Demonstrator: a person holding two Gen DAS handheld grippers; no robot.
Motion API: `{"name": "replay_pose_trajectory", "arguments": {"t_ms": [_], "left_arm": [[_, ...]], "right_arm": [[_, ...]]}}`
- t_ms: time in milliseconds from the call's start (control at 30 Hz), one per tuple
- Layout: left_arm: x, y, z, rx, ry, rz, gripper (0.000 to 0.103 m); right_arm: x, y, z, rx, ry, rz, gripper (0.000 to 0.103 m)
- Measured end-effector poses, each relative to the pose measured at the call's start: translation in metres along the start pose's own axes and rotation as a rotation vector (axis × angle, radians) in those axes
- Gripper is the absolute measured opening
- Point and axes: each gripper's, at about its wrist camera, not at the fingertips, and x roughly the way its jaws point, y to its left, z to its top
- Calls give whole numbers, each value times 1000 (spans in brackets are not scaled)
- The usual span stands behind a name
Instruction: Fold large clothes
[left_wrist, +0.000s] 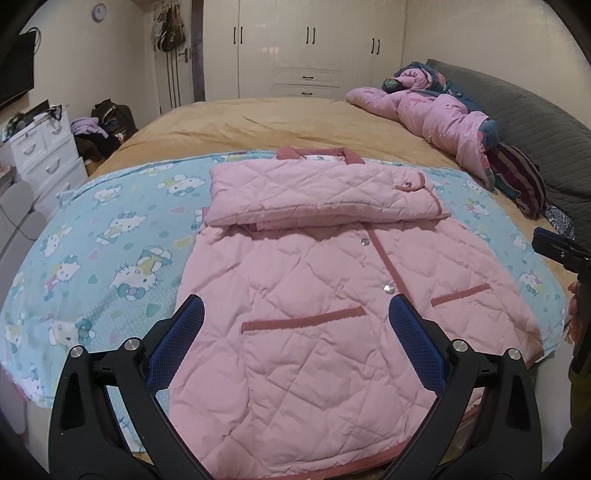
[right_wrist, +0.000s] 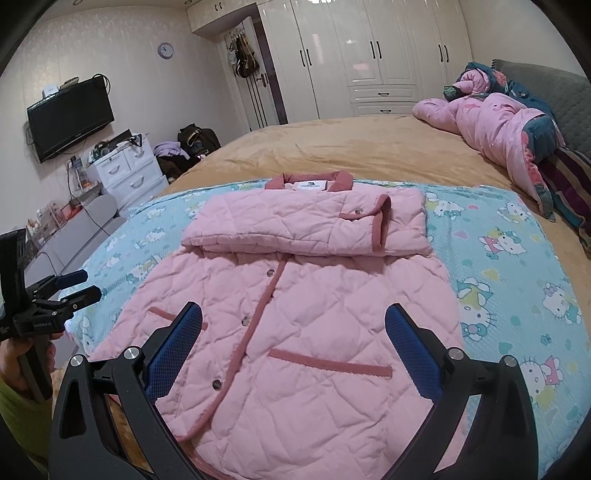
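The left gripper (left_wrist: 295, 314) stands with its jaws spread wide and nothing between them, hanging above the lower front of the pink quilted jacket (left_wrist: 314, 332), apart from the cloth as far as the wrist view shows. The right gripper (right_wrist: 293, 319) is the same: jaws wide, empty, poised over the jacket's lower half, with one blue pad (right_wrist: 173, 350) near the snap placket and the other above the pocket side.

The jacket lies face up on a blue cartoon-print sheet (right_wrist: 517, 280), which is spread over a tan bed cover (right_wrist: 351, 147). Its sleeves are already laid across the chest in a thick band just below the collar (right_wrist: 310, 181), so the hem half is what remains to turn (a judgement from how it lies).

It looks padded, soft and light, likely to sag and spring back rather than hold a crease. The smooth shell may slide on itself, so the stacked sleeves could shift if the body is dragged. The sensible hold seems to be the two bottom corners of the hem, where the darker trim (right_wrist: 207, 424) gives a firmer edge, each pinched through the full thickness.

A crumpled pink quilt (right_wrist: 498, 125) lies well apart at the bed's far side.
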Motion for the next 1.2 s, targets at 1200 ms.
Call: {"name": "replay_pose_trajectory", "arguments": {"t_ms": [1200], "left_arm": [[43, 119, -102, -290, 246, 1, 94]], "right_arm": [[20, -36, -52, 60, 145, -34, 99]]}}
